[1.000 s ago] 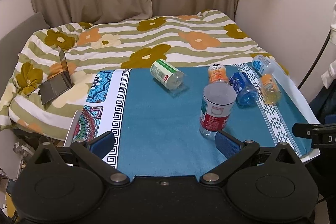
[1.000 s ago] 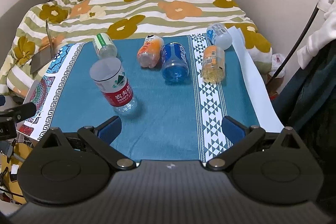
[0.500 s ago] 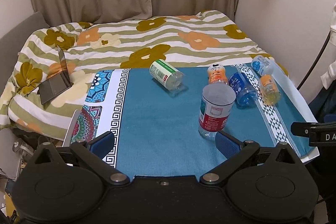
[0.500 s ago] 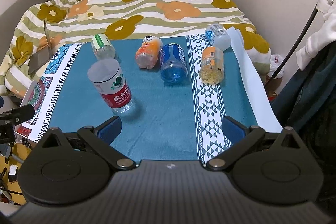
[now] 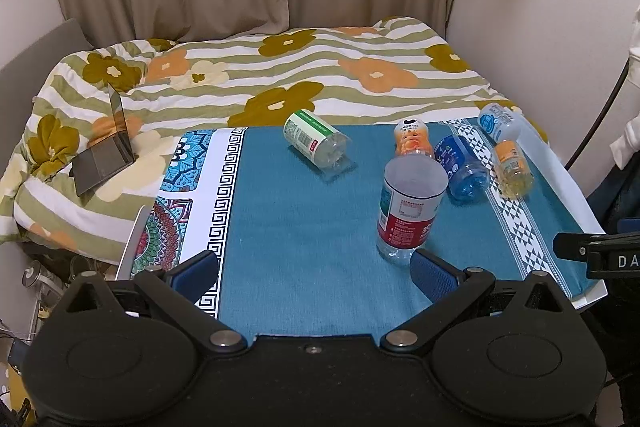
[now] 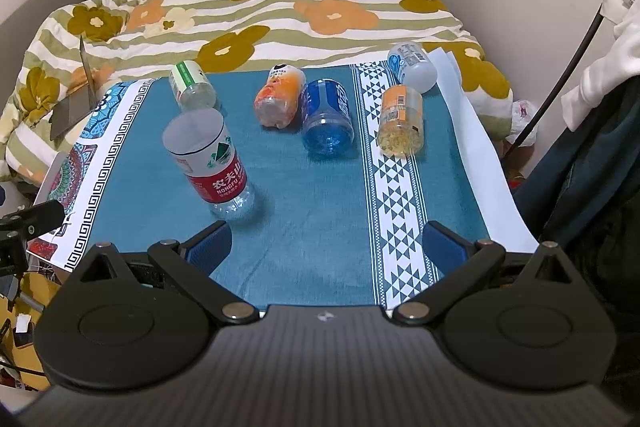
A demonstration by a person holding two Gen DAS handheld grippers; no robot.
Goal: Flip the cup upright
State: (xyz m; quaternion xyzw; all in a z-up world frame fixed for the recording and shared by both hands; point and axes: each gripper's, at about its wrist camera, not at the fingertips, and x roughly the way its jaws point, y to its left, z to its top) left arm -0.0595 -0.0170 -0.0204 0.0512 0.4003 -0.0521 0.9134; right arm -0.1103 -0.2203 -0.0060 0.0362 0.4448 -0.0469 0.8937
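Note:
A cut-off clear bottle cup with a red label [image 5: 410, 211] [image 6: 210, 163] stands upright on the teal cloth [image 5: 296, 219] [image 6: 304, 195], open end up. Several other bottle cups lie on their sides further back: a green-labelled one [image 5: 314, 143] [image 6: 191, 85], an orange one [image 5: 412, 141] [image 6: 279, 99], a blue one [image 5: 460, 167] [image 6: 326, 115], a yellow one [image 5: 512, 167] [image 6: 401, 121] and a white-blue one [image 5: 498, 121] [image 6: 412, 65]. My left gripper [image 5: 314, 273] is open and holds nothing, its right pad close to the red cup's base. My right gripper [image 6: 326, 249] is open and holds nothing.
The cloth covers a table in front of a bed with a flowered striped quilt [image 5: 280, 75]. A laptop [image 5: 106, 151] sits half open on the quilt at left. A wall and hanging clothes [image 6: 600, 67] stand at right. A black cable [image 6: 572, 67] hangs there.
Both grippers have drawn back slightly from the table. The red-labelled cup stays upright and none of the cups have moved.

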